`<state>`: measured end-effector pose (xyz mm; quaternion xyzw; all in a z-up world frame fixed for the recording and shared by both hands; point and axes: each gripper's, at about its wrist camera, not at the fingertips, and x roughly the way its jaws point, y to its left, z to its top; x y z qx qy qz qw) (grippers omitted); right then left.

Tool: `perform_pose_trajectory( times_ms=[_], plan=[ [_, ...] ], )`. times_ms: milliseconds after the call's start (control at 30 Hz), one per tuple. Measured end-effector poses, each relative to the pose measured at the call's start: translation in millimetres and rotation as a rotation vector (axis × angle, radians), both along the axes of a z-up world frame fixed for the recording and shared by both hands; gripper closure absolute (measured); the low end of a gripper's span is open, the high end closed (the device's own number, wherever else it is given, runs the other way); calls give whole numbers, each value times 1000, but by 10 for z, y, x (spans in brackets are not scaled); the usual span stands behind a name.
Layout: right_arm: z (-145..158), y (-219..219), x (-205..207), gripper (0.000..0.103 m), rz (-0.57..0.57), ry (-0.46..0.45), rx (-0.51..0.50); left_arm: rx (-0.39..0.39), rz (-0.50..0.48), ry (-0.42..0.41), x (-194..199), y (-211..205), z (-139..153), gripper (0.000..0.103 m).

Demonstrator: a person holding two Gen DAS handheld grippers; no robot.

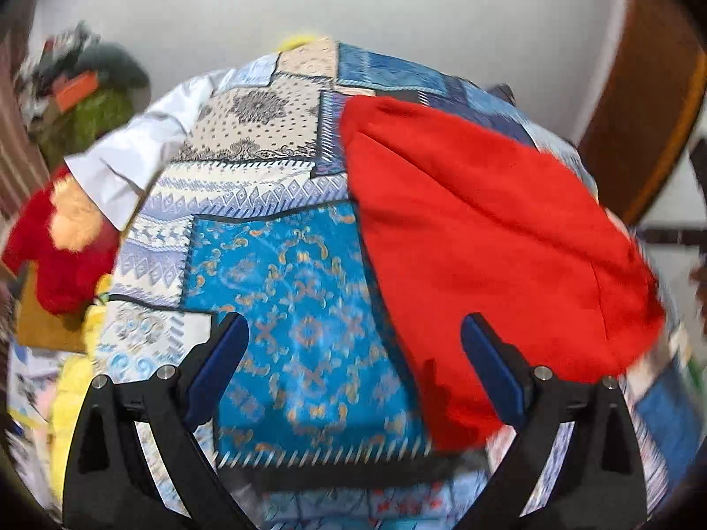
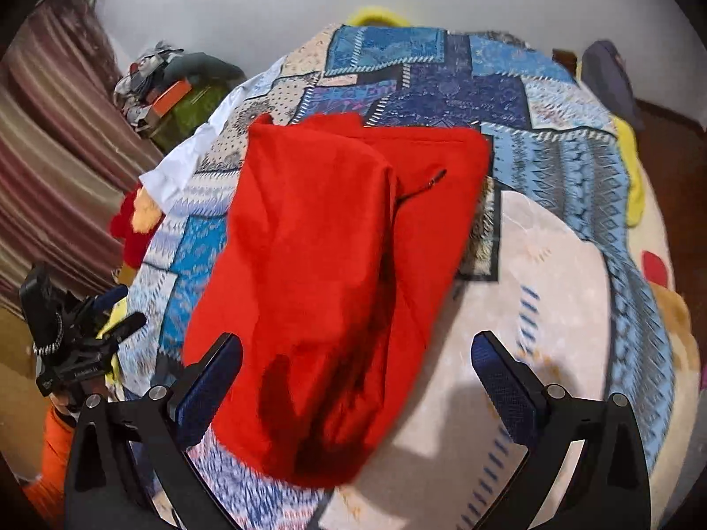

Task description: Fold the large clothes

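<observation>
A large red garment (image 2: 336, 256) lies folded lengthwise on the patterned blue patchwork bedspread (image 2: 552, 141), a dark zip showing near its far end. In the left wrist view the garment (image 1: 477, 238) lies to the right. My left gripper (image 1: 353, 331) is open and empty above the bedspread (image 1: 300, 291), its right finger over the garment's near edge. My right gripper (image 2: 357, 349) is open and empty above the garment's near end. The left gripper also shows at the left edge of the right wrist view (image 2: 110, 309).
A white garment (image 1: 132, 154) and a red plush toy (image 1: 57, 243) lie at the bed's left edge. A pile of clutter (image 2: 176, 84) stands by the striped curtain (image 2: 53, 168). A white wall is behind the bed; a wooden door (image 1: 654, 101) is at right.
</observation>
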<state>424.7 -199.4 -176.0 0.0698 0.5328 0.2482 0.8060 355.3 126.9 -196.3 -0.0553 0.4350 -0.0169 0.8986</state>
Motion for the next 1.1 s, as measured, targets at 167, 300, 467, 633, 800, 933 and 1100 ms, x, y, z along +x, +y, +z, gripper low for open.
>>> perform_pose_trajectory(
  times_ms=[167,300,467,633,800,933,1100],
  plan=[
    [-432,155,451,0,36,141,32,-283,-11,116,562,140,-399,5],
    [-627,363,635,0,74,191,104,-445,-44,207,961,40,-788,6],
    [-732,668,737,0,83,188,51,-577,-61,275,1251,-77,-1018,9],
    [-740,688,782,0,33,211,100,-609,-21,305,1303,-158,-1026,22],
    [-689,672,706,47,59,233,154,-628,-51,296,1148,-205,-804,67],
    [-711,684,670,71,48,330,243,-545,-80,286,953,-282,-570,82],
    [-294,861,414,76,106,241,237,-492,-111,218,588,-324,-107,86]
  ],
)
